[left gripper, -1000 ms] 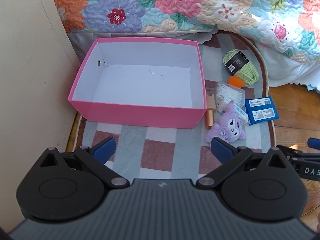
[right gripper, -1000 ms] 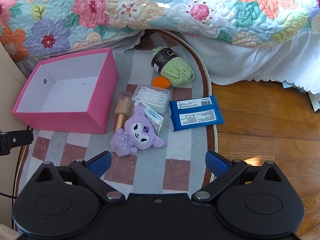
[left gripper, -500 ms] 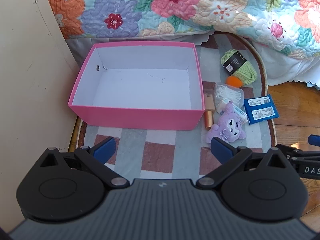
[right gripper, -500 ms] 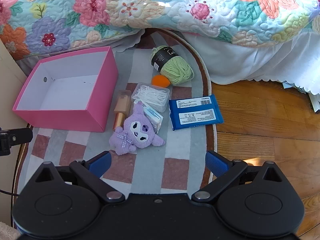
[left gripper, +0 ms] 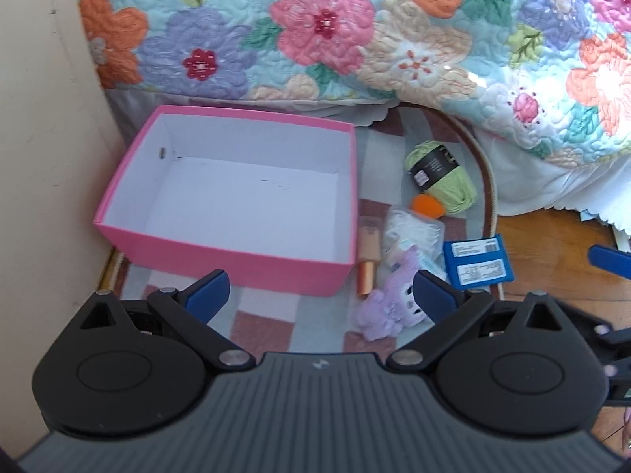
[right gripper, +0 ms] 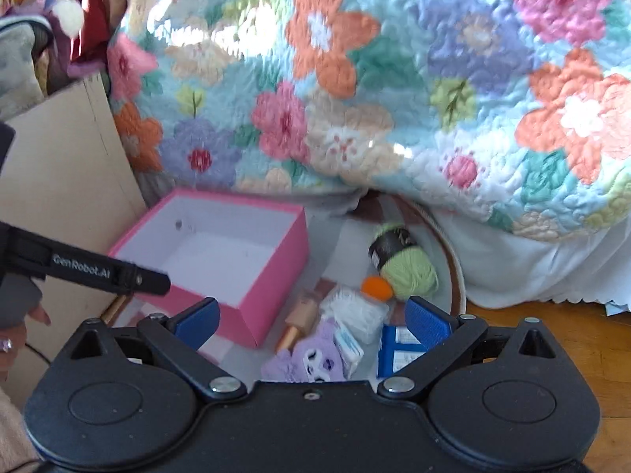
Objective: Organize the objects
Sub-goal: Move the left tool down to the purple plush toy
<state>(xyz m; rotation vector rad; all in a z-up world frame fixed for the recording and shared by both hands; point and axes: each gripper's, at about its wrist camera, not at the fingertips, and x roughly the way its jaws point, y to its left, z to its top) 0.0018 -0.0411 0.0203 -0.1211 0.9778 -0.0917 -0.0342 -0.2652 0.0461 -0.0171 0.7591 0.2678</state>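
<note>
An empty pink box (left gripper: 130,193) (right gripper: 276,287) with a white inside sits on a checked rug (left gripper: 268,323). To its right lie a purple plush toy (left gripper: 384,307) (right gripper: 307,358), a copper-capped tube (left gripper: 367,260) (right gripper: 297,325), a clear pack of white swabs (left gripper: 410,232) (right gripper: 355,309), a blue packet (left gripper: 479,262) (right gripper: 396,351), an orange ball (left gripper: 428,205) (right gripper: 378,287) and green yarn (left gripper: 443,177) (right gripper: 406,264). My left gripper (left gripper: 319,289) is open, held above the rug in front of the box. My right gripper (right gripper: 311,321) is open above the small items, holding nothing.
A floral quilt (left gripper: 355,31) (right gripper: 394,79) hangs over the bed behind the rug. A beige panel (left gripper: 43,157) (right gripper: 63,181) stands left of the box. Wooden floor (left gripper: 552,232) (right gripper: 552,327) lies to the right. A hand (right gripper: 15,327) shows at the left edge of the right wrist view.
Both views have tilted up and pulled back, showing more quilt. The right gripper has shifted so the small items now sit between and under its fingers. Nothing was grasped.
</note>
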